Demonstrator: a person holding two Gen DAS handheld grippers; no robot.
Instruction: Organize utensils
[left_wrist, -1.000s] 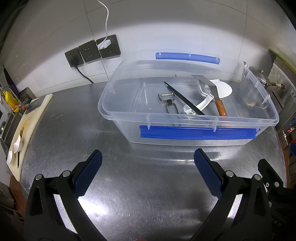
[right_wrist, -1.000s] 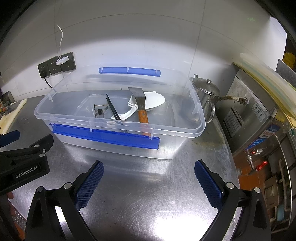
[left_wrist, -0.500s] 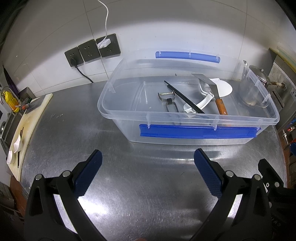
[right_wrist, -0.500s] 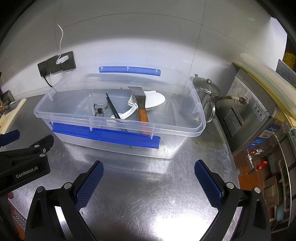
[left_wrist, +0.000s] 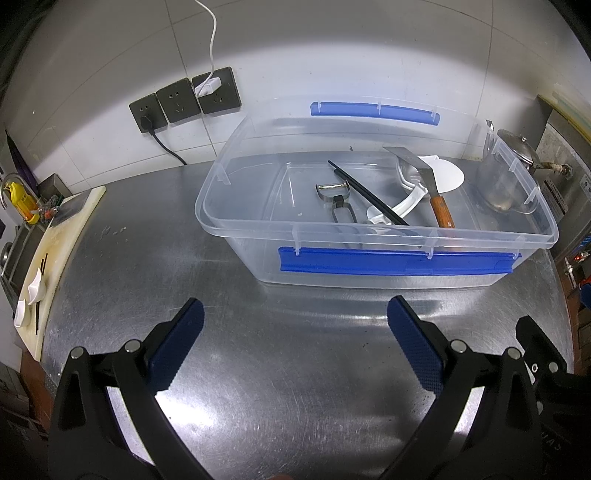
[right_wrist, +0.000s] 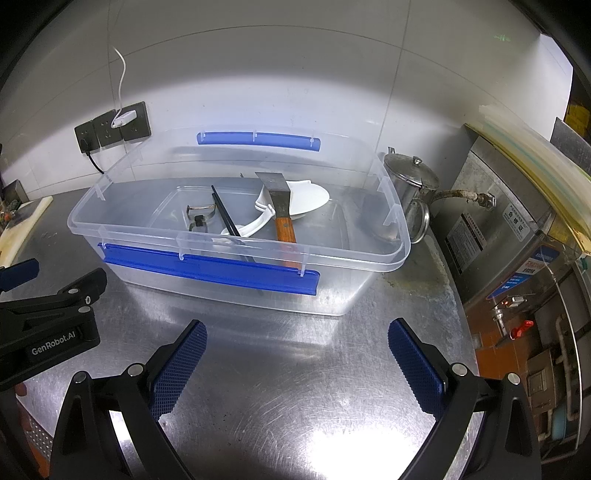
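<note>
A clear plastic bin with blue side handles stands on the steel counter; it also shows in the right wrist view. Inside lie a metal peeler, black chopsticks, a white ladle, a wood-handled scraper and a white plate. My left gripper is open and empty, in front of the bin. My right gripper is open and empty, in front of the bin's right half.
A cutting board with white spoons and chopsticks lies at the far left edge. A steel kettle stands right of the bin, beside a steel appliance. Wall sockets with cables are behind. The counter's right edge is close.
</note>
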